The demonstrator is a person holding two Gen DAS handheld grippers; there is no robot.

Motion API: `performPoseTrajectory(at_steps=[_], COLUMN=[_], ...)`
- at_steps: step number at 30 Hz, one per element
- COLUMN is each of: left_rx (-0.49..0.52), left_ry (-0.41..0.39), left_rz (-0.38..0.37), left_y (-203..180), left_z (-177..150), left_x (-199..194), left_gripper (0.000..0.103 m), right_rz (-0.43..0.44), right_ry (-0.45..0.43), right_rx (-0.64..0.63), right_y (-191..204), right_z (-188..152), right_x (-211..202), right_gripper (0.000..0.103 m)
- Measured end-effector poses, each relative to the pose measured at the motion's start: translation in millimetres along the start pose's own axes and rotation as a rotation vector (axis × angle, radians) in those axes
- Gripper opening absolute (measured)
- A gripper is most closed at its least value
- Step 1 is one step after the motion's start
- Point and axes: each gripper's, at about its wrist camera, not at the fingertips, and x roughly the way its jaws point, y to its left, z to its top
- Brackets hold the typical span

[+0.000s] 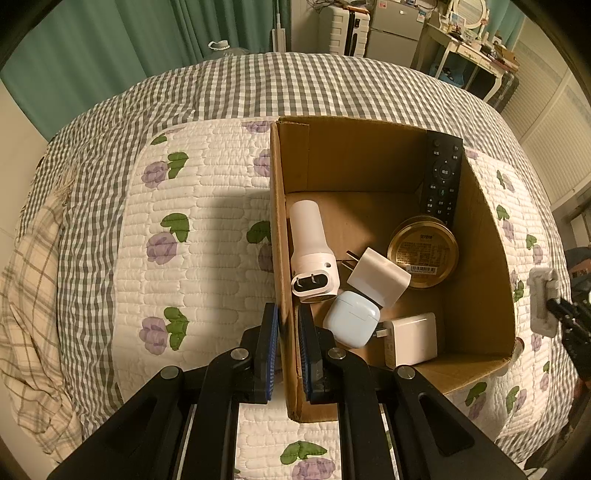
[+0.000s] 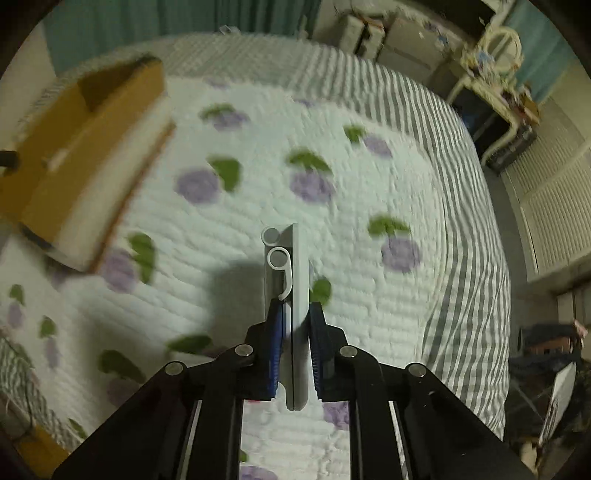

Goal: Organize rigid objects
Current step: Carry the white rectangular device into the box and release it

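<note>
An open cardboard box point(image 1: 480, 236) sits on the bed. Inside lie a black remote point(image 1: 441, 177), a gold round tin point(image 1: 423, 253), a white plug-in device point(image 1: 312, 251), a white charger point(image 1: 378, 277), a pale blue earbud case point(image 1: 351, 323) and a second white charger point(image 1: 410, 339). My left gripper point(image 1: 288, 325) is shut on the box's left wall point(image 1: 279, 221). My right gripper point(image 2: 295, 317) is shut on a flat white gadget with a hook point(image 2: 286, 266), held above the quilt. That gadget and gripper also show at the right edge of the left wrist view point(image 1: 543, 302). The box point(image 2: 88, 147) is at the far left of the right wrist view.
The box rests on a white quilt with purple flowers point(image 1: 195, 236) over a grey checked bedspread point(image 1: 221, 85). Green curtains point(image 1: 110, 40), a suitcase point(image 1: 343, 29) and a white desk point(image 1: 469, 55) stand beyond the bed.
</note>
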Motion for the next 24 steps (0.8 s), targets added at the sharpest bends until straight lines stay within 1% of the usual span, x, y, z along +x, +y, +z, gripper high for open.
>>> performPoseTrajectory(at_steps=[4, 6, 8, 10, 11, 12, 14, 17, 18, 20, 22, 24], left_rx=[0.002, 0.003, 0.004, 0.002, 0.002, 0.003, 0.004, 0.004, 0.003, 0.01, 0.011, 0.009], left_ry=[0.0, -0.002, -0.002, -0.002, -0.002, -0.002, -0.001, -0.001, 0.0, -0.004, -0.005, -0.004], left_rz=[0.0, 0.001, 0.0, -0.003, -0.004, -0.004, -0.005, -0.012, -0.016, -0.017, -0.017, -0.022], left_y=[0, 0, 0, 0, 0, 0, 0, 1, 2, 1, 2, 1], left_z=[0, 0, 0, 0, 0, 0, 0, 1, 1, 1, 1, 2], left_x=[1, 1, 1, 1, 1, 1, 1, 1, 1, 1, 1, 1], left_gripper=[0.01, 0.01, 0.01, 0.01, 0.01, 0.01, 0.01, 0.01, 0.01, 0.01, 0.01, 0.01], right_rz=[0.074, 0.1, 0.13, 0.152, 0.19, 0.22, 0.266, 0.276, 0.277, 0.289, 0.316, 0.304], right_ry=[-0.091, -0.144, -0.194, -0.222, -0.236, -0.237, -0.228, -0.211, -0.207, -0.193, -0.159, -0.129], right_rx=[0.018, 0.003, -0.022, -0.036, -0.031, -0.019, 0.014, 0.042, 0.05, 0.068, 0.102, 0.121], right_y=[20, 38, 60, 78, 90, 97, 113, 136, 147, 161, 167, 171], right_z=[31, 51, 79, 100, 117, 127, 150, 171, 178, 182, 181, 178], right_x=[-38, -60, -85, -97, -103, -104, -98, -81, -70, -49, -28, -9], right_gripper=[0.013, 0.013, 0.013, 0.013, 0.013, 0.013, 0.013, 0.013, 0.013, 0.013, 0.013, 0.013])
